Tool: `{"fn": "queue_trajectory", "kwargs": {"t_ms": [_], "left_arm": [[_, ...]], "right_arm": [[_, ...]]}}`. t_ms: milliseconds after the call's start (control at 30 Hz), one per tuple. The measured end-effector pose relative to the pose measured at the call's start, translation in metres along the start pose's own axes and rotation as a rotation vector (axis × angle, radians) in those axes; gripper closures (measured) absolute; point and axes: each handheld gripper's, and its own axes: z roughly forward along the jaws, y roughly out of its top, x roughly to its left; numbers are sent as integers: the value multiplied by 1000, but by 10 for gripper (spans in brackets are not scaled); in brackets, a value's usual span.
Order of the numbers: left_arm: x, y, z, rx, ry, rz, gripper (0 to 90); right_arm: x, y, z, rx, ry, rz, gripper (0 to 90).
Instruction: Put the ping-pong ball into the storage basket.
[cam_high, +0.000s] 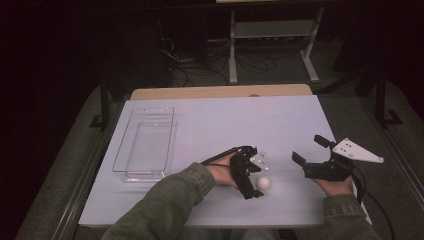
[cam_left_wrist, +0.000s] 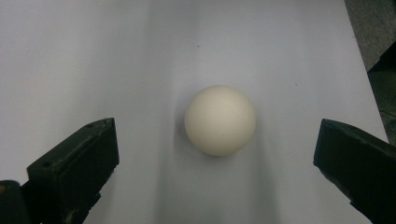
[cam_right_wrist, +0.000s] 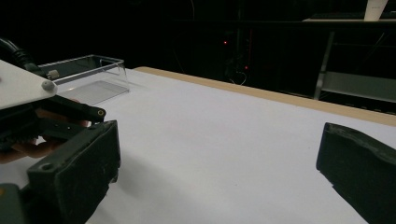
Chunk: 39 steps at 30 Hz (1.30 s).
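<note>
Seen from above at lower centre: left gripper tipped down over a white ball on the white table, jaws wide apart, gripping nothing. Clearer in the left gripper view: ball resting between the spread jaws, touching neither. Right gripper (lower right) gaping, empty. Clear plastic tray at left; far end cut off in the right gripper view. Background dark, hard to make out.

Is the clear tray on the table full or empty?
Empty. The clear tray holds nothing in the high view; the white ball lies outside it, by the open left gripper.
</note>
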Motion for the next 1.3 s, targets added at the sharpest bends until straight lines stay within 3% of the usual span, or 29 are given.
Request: {"fn": "queue_trajectory", "kwargs": {"t_ms": [600, 633, 933, 1033, 1300], "left_arm": [[1, 4, 17, 29, -21, -24, 66], [1, 4, 17, 26, -24, -25, 143], [1, 4, 20, 31, -43, -28, 242], [1, 3, 20, 36, -46, -21, 352], [1, 2, 22, 54, -38, 1, 495]], "right_arm": [[0, 0, -1, -7, 6, -3, 0], [0, 0, -1, -8, 6, -3, 0], [0, 0, -1, -6, 9, -3, 0], [0, 1, -1, -9, 9, -10, 0], [1, 1, -1, -5, 8, -14, 0]]}}
